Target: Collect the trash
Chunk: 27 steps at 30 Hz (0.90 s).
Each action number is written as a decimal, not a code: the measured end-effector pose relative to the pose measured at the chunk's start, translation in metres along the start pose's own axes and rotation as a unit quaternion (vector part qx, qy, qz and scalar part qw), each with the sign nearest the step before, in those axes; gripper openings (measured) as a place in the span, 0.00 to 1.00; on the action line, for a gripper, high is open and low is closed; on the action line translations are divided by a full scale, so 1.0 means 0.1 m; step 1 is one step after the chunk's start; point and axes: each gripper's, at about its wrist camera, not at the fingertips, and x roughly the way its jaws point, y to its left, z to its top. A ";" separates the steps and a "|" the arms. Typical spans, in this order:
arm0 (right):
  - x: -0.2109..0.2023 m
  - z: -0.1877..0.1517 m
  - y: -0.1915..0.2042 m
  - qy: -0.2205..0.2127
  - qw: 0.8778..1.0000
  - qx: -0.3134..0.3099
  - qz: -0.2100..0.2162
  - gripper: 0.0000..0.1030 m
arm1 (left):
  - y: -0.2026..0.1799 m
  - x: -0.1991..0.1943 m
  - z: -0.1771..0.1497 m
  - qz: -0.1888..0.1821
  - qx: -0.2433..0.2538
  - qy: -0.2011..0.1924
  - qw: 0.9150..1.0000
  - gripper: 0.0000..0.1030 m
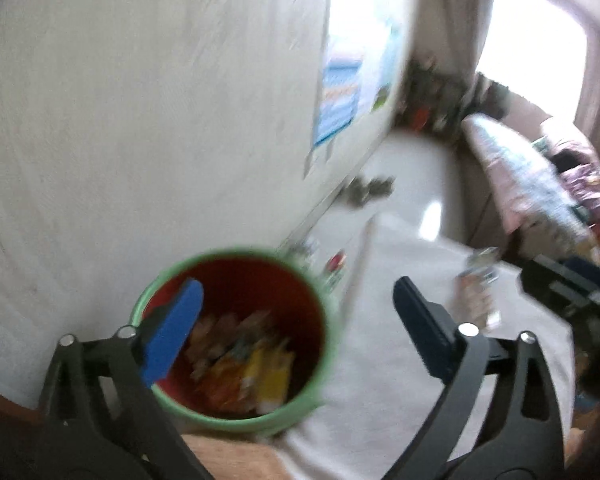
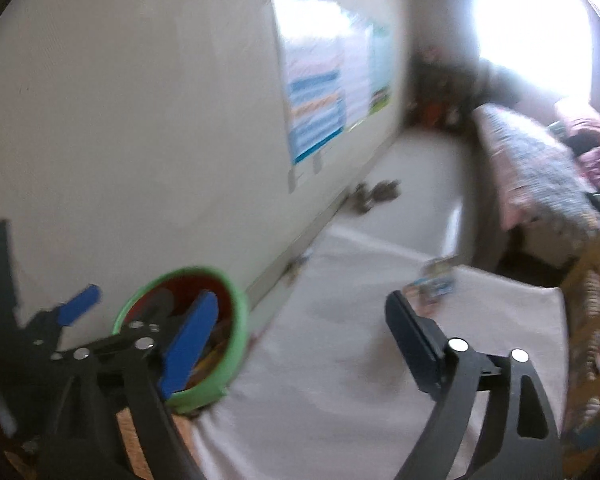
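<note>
Left wrist view first, and it's blurry: the left gripper (image 1: 296, 320) hangs with its jaws spread wide and nothing between them, one blue pad (image 1: 172, 332) over the mouth of the green bin (image 1: 324, 368). The bin stands against the white wall (image 1: 140, 120), at the edge of a pale mat (image 1: 380, 380), and inside it lies a heap of orange and yellow wrappers (image 1: 248, 364). Farther out on the mat sits a small colourful packet (image 1: 478, 280), probably more trash, though the blur hides what it is. Over to the right wrist view: the right gripper (image 2: 300, 332) is also gaping wide, holding nothing. The bin (image 2: 236, 344) sits low left behind its blue finger (image 2: 190, 344), the left gripper (image 2: 116, 304) beside it. The packet (image 2: 432, 280) lies ahead on the mat (image 2: 320, 360), near the patterned bed (image 2: 540, 168). A poster (image 2: 324, 96) hangs on the wall.
</note>
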 end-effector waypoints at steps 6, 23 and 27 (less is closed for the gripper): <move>-0.68 0.00 -0.55 -0.089 0.994 0.037 -0.054 0.93 | -0.54 -0.58 0.12 -0.012 0.046 -0.082 0.995 0.95; -1.65 -0.17 -1.30 -0.169 0.972 0.107 -0.122 0.93 | -1.01 -1.11 0.03 0.030 0.084 -0.133 0.987 0.95; -1.67 -0.19 -1.32 -0.169 0.971 0.106 -0.132 0.93 | -1.01 -1.14 0.02 0.025 0.077 -0.130 0.988 0.95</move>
